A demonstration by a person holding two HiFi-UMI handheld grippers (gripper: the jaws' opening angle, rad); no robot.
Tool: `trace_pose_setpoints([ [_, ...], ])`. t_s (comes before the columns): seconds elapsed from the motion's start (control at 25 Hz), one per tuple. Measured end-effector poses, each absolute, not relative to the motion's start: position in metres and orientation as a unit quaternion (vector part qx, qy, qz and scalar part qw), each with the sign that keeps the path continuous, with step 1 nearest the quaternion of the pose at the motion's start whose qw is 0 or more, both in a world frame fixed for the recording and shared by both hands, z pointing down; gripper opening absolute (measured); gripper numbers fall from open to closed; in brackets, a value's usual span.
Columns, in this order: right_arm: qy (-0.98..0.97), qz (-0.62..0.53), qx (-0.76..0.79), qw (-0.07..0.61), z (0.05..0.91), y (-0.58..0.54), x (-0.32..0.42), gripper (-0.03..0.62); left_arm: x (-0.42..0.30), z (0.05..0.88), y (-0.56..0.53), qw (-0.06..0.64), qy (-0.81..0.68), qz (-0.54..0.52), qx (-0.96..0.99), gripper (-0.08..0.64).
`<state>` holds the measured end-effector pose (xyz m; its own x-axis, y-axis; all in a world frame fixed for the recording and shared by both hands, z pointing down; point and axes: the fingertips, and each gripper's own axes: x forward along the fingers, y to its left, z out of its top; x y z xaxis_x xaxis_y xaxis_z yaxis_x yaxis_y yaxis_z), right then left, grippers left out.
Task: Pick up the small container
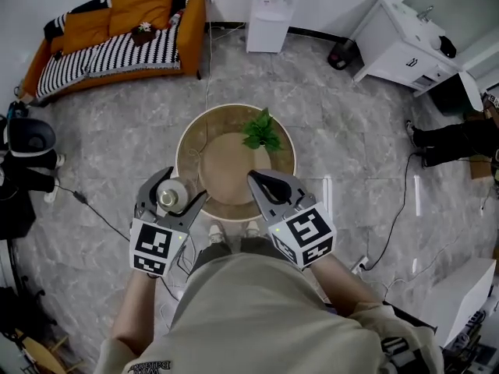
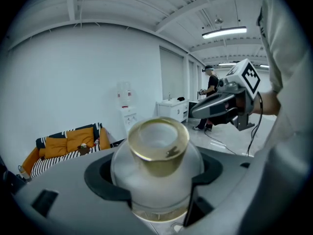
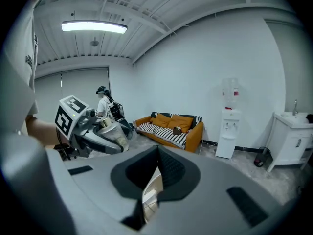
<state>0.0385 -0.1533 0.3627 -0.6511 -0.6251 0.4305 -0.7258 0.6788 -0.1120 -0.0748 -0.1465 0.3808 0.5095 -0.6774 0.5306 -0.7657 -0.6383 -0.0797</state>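
- The small container (image 2: 156, 160), gold rim up, sits clamped between the left gripper's (image 1: 175, 192) jaws, held just off the round table's (image 1: 195, 142) left edge.
- The right gripper (image 1: 257, 179), jaws together and empty, points over the table's near rim.

Container (image 2: 157, 177) frosted, gold-rimmed (perhaps brass); sofa (image 1: 117, 37) orange, striped.

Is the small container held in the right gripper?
No, the small container sits clamped in the left gripper; the right gripper is shut and empty.

round wooden table (image 1: 226, 170), small green plant (image 1: 262, 131)
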Motion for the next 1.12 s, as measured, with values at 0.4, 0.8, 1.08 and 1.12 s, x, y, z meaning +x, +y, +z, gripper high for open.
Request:
trace_pose_setpoints([
  [0.4, -0.906, 0.109, 0.368, 0.181, 0.335, -0.143, 0.032, -0.005, -0.081, 0.363, -0.114, 0.092, -0.412, 0.269, 0.865, 0.336],
  [0.8, -0.905, 0.114, 0.366, 0.186, 0.337, -0.148, 0.022, -0.005, -0.088, 0.362, -0.114, 0.097, -0.414, 0.269, 0.864, 0.336],
  [1.08, -0.898, 0.145, 0.386, 0.153, 0.332, -0.159, 0.029, -0.005, -0.093, 0.36, -0.115, 0.096, -0.417, 0.268, 0.863, 0.336],
  [1.12, -0.896, 0.142, 0.394, 0.148, 0.328, -0.164, 0.031, -0.005, -0.094, 0.36, -0.117, 0.094, -0.418, 0.268, 0.863, 0.336],
])
